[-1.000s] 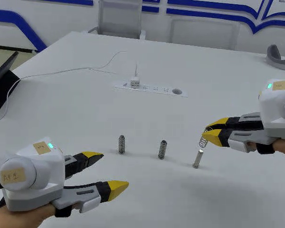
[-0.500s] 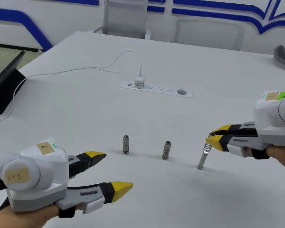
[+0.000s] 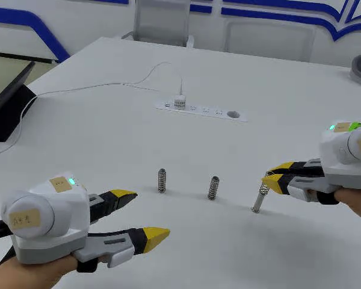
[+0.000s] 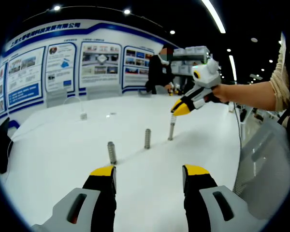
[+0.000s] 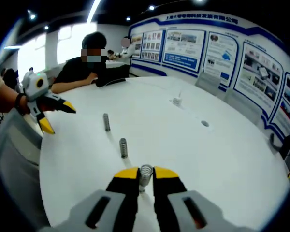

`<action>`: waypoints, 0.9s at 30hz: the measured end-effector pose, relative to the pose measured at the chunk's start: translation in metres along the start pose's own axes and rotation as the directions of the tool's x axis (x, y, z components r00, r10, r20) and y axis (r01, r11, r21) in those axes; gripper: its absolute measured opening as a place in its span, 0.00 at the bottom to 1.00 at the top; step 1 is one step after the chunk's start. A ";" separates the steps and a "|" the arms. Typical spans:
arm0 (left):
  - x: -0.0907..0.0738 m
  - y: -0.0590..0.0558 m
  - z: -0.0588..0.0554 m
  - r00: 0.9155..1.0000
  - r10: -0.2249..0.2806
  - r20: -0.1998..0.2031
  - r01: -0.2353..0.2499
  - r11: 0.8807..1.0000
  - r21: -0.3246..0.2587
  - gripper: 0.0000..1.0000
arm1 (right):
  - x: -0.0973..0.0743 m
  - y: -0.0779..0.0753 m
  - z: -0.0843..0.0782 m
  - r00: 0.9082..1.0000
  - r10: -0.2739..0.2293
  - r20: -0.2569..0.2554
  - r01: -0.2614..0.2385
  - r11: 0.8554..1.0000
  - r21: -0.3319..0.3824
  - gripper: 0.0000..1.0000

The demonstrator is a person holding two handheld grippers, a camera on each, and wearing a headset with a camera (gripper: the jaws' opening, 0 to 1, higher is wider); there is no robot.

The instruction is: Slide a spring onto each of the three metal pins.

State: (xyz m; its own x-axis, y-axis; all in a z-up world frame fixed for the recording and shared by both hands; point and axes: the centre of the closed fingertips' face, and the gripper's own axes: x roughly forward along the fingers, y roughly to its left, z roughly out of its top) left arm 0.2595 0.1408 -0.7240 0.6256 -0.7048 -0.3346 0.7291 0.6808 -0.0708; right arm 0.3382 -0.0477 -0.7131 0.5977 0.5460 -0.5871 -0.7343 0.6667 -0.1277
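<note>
Right tool clamps a spring atop the leaning pin; left tool hangs spread, empty.

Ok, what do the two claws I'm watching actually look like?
The left claw and right claw match: white blocky housings, black-and-grey jaws with pointed yellow tips, tan paper labels on top and a green indicator light each. A beige sleeve shows at the person's right arm.

The surface is smooth, white and faintly glossy. At its 4 o'clock the pin is bright bare metal, its spring coiled grey wire. The left gripper and right gripper have matt white plastic shells bearing tan paper labels.
</note>
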 end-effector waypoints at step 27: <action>0.001 0.003 -0.001 1.000 0.009 -0.009 -0.009 1.000 -0.003 0.55 | 0.026 -0.005 -0.024 0.999 -0.033 -0.002 0.033 0.998 0.059 0.12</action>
State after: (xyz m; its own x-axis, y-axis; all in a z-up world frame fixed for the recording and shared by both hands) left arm 0.2625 0.1425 -0.7259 0.6292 -0.6971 -0.3438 0.7229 0.6873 -0.0704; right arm 0.3498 -0.0498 -0.7470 0.6210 0.5224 -0.5844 -0.6938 0.7133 -0.0996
